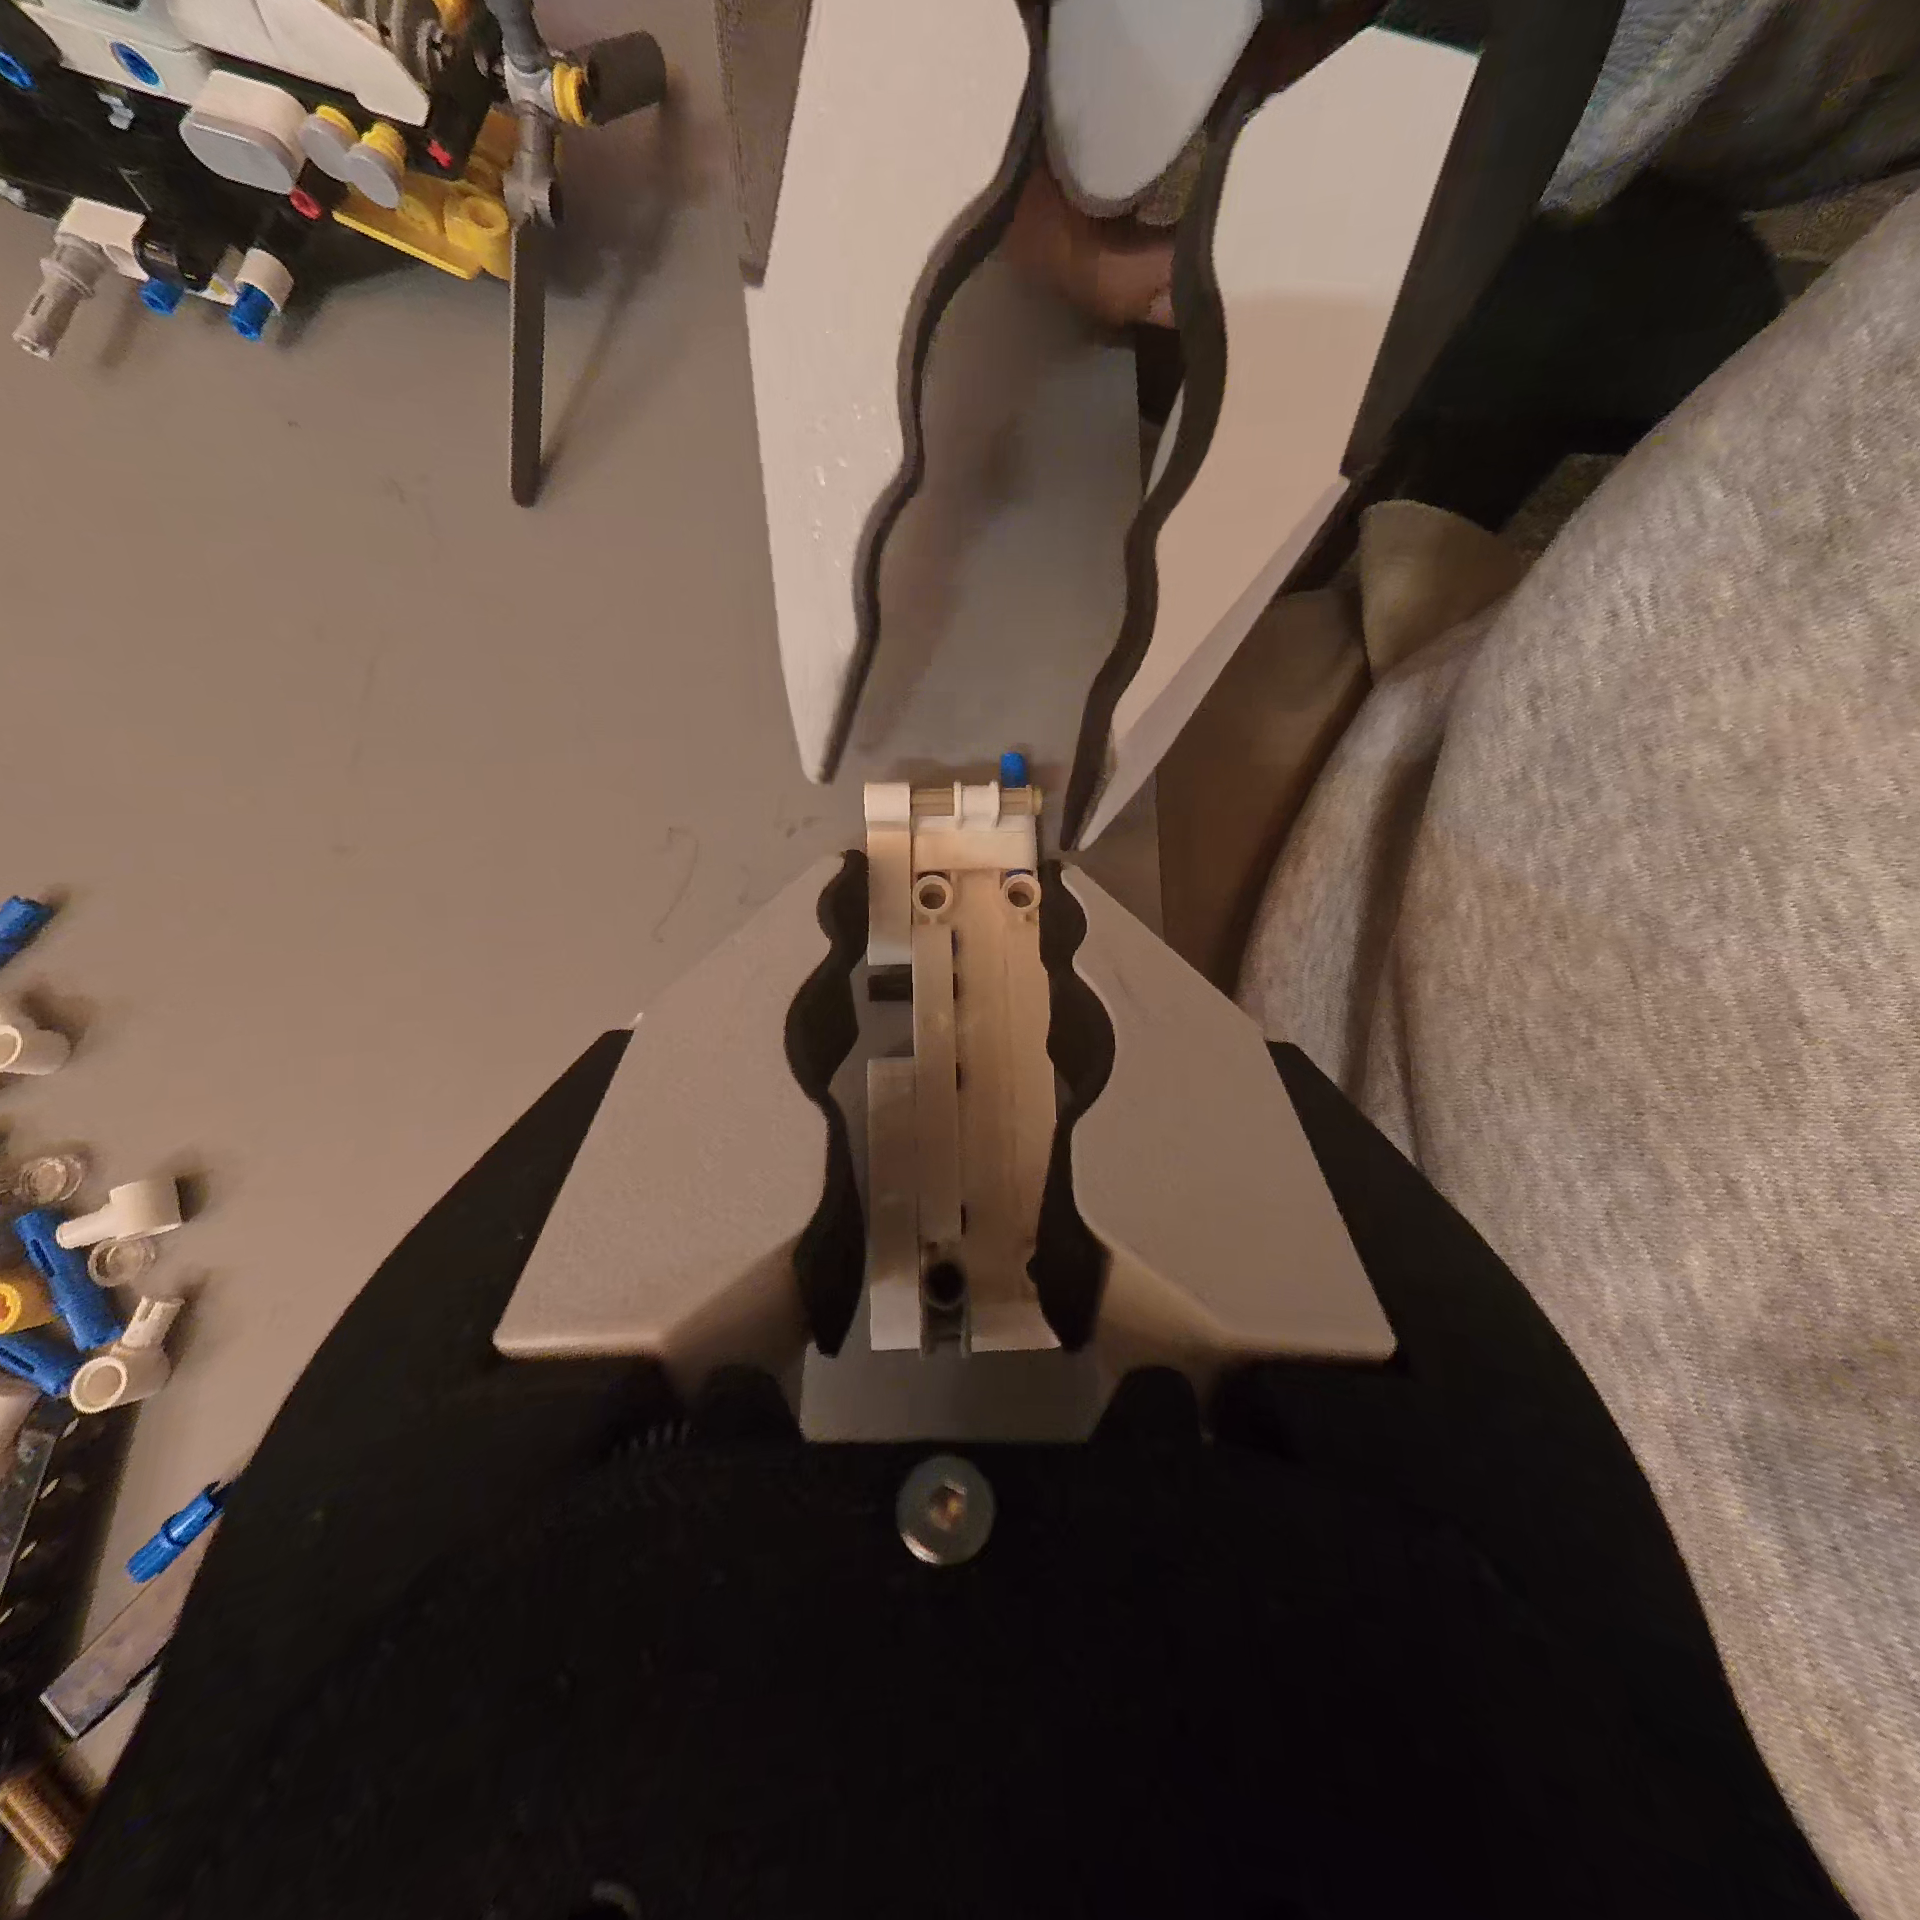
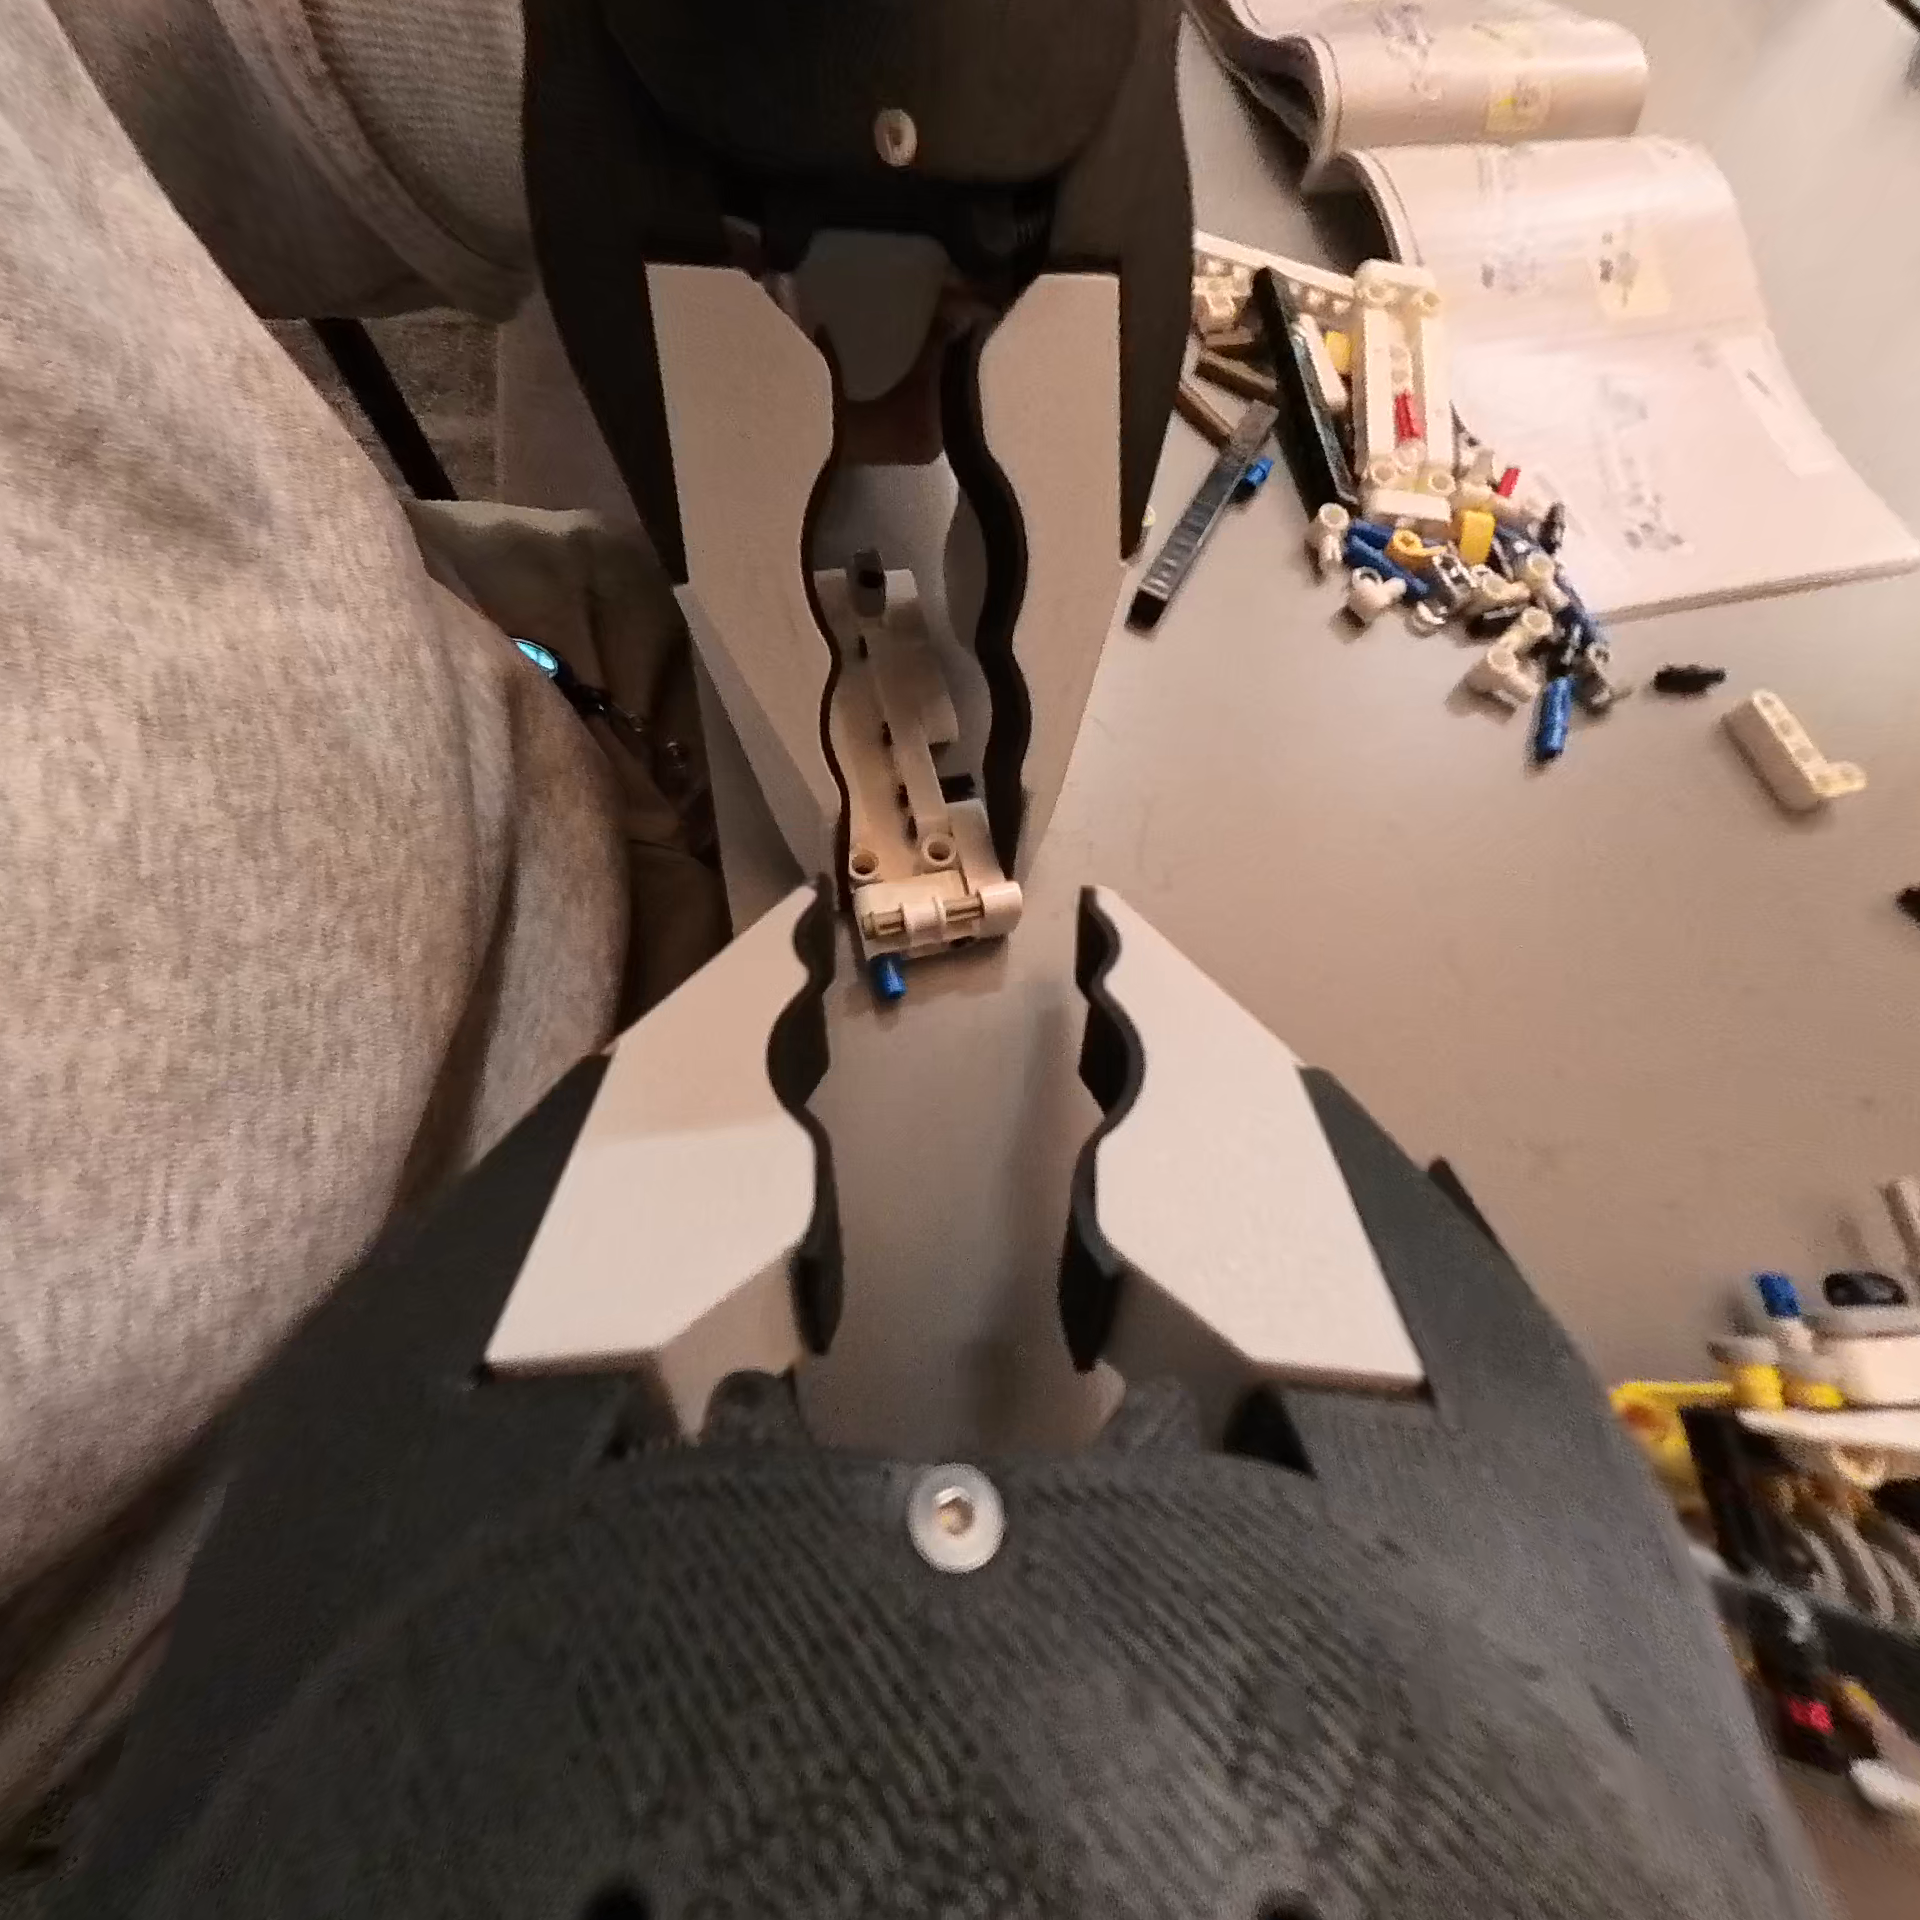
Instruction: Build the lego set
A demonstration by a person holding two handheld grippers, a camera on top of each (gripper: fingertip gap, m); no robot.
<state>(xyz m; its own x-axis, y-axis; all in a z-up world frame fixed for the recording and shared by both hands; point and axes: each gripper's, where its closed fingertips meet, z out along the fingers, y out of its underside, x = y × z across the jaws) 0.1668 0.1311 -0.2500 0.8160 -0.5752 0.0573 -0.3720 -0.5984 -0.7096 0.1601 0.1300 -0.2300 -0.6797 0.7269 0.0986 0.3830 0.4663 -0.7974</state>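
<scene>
My left gripper point(image 1: 954, 862) is shut on a white lego sub-assembly point(image 1: 966, 1039) made of long beams, held lengthwise between the fingers above the grey table. Its far end sticks out past the fingertips, with a tan axle and a small blue pin point(image 1: 1010, 767). My right gripper point(image 2: 951, 904) is open and empty, facing the left gripper point(image 2: 925, 868) tip to tip. Its fingertips sit on either side of the sub-assembly's point(image 2: 904, 790) protruding end and the blue pin point(image 2: 885, 977). The right gripper also shows in the left wrist view point(image 1: 951, 805), coming in from the top.
A large part-built model point(image 1: 260, 135) in black, white and yellow stands on the table point(image 1: 312, 675); it also shows in the right wrist view point(image 2: 1766, 1455). A pile of loose parts point(image 2: 1455, 551) lies by an open instruction booklet point(image 2: 1610, 364). A person's grey clothing point(image 2: 208, 727) is close beside both grippers. My left and right fingertips are right by each other.
</scene>
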